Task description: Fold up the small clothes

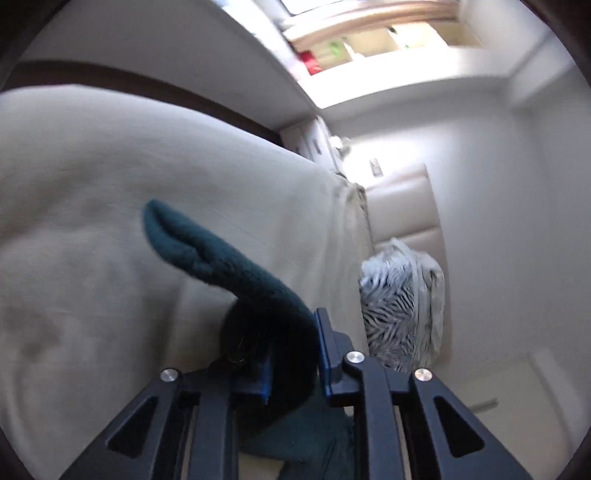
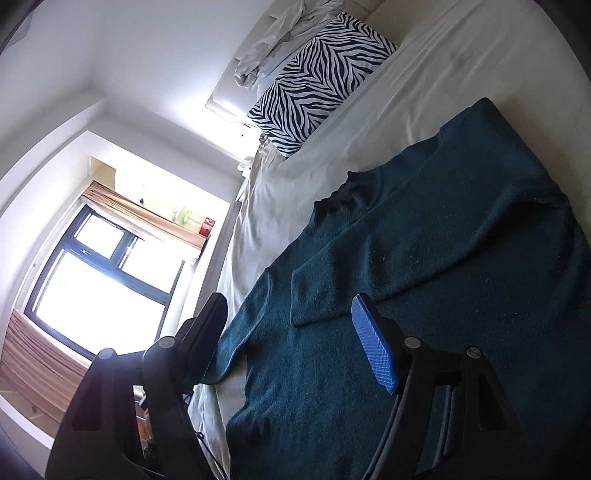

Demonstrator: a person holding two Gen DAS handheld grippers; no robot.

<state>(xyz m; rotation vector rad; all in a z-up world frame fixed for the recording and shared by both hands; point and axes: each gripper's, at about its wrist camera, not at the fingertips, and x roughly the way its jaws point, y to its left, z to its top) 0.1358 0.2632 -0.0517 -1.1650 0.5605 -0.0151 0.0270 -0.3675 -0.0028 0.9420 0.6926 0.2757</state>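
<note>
One dark teal sweater (image 2: 424, 251) here, spread flat on the white bed sheet (image 2: 332, 155) right under and ahead of the right gripper (image 2: 288, 332), whose jaws hang wide apart with nothing between them. The left gripper (image 1: 293, 354) is pinched down on a sleeve (image 1: 207, 251) of the same sweater, cuff flopping out ahead. One zebra-print pillow (image 2: 321, 81) farther up the bed, one crumpled white garment (image 2: 280, 33) beyond it, I think. No readable labels anywhere.

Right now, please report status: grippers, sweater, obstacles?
Left gripper shut on sweater fabric. Right gripper open, empty, over sweater. Zebra pillow apart, nothing blocking.
</note>
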